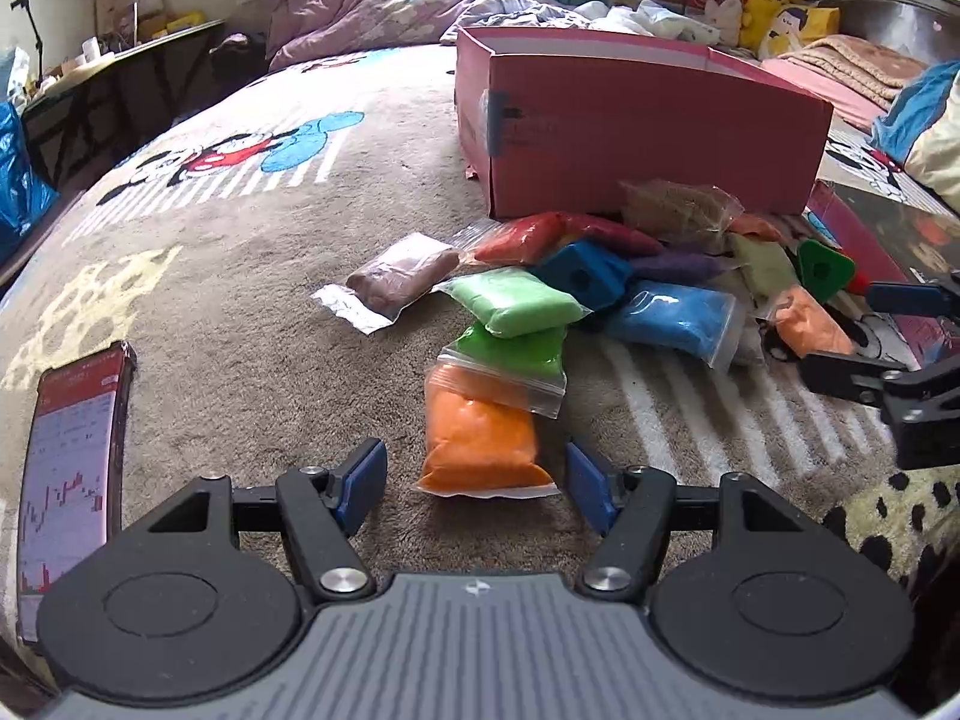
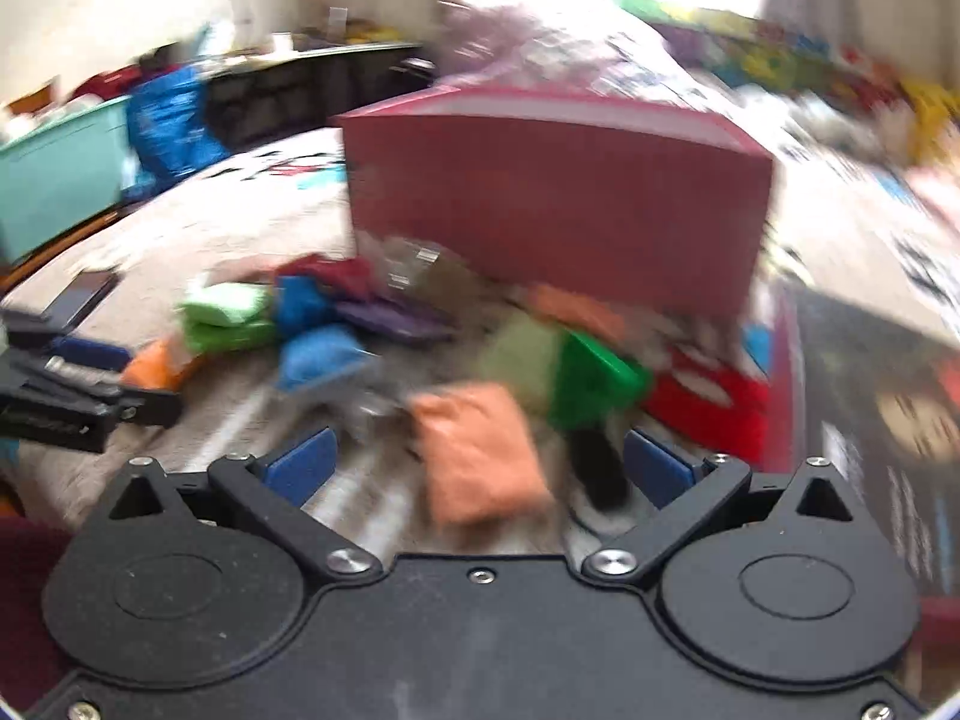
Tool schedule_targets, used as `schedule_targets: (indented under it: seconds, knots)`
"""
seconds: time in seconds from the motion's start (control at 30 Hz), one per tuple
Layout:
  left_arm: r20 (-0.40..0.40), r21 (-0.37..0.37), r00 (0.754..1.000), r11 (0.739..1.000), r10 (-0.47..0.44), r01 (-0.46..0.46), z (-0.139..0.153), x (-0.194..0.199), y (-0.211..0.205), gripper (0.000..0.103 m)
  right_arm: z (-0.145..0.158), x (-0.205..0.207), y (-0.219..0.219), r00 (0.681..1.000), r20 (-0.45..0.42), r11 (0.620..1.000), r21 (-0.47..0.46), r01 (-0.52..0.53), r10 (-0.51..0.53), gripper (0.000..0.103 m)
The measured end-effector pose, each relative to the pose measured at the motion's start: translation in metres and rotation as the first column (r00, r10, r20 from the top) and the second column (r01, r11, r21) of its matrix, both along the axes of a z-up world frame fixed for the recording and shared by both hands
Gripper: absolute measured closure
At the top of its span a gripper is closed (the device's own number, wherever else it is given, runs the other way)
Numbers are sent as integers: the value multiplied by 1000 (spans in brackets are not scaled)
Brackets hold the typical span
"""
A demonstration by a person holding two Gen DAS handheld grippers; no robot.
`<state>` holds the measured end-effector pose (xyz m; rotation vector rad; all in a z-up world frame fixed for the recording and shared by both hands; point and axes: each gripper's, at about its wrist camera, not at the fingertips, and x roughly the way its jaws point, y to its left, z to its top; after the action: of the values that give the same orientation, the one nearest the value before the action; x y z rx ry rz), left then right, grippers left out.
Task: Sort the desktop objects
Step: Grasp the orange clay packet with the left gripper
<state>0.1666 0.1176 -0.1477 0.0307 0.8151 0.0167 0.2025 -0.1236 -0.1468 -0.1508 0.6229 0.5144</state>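
Orange clay bag [image 1: 480, 444] lies on the bed blanket [image 1: 240, 312], long axis pointing away toward the pink box [image 1: 648, 138], between the released left gripper [image 1: 477, 483] fingers; right gripper [image 2: 477, 465] fingers likewise spread, straddling a peach clay bag [image 2: 480, 456].

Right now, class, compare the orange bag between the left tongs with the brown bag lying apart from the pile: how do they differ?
1. Colour: the orange bag holds bright orange filling; the brown bag holds dull brown.
2. Neighbours: the orange bag is overlapped by a green bag; the brown bag has bedspread on most sides.
3. Pose: the orange bag points lengthwise away from the camera; the brown bag lies diagonally.

Both are clear plastic pouches lying flat on the bedspread.
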Motion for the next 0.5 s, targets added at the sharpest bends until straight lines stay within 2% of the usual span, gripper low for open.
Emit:
schedule_targets:
  seconds: [0.07,0.1,0.17,0.5]
  knots:
    - [1,-9,1000,1000,4,-4,-1,0,1,38,-5,5,0,1000,-15,1000,5,-19,19,10]
    - [2,-12,1000,1000,6,-6,-1,1,2,38,-7,8,-2,999,-31,1000,14,-22,22,21]
    - [4,-19,1000,1000,12,-12,-2,2,3,38,-12,14,-5,998,-63,999,33,-28,30,33]
    - [12,-11,999,999,40,-40,-3,12,3,38,-19,10,7,997,-7,997,9,-73,73,32]
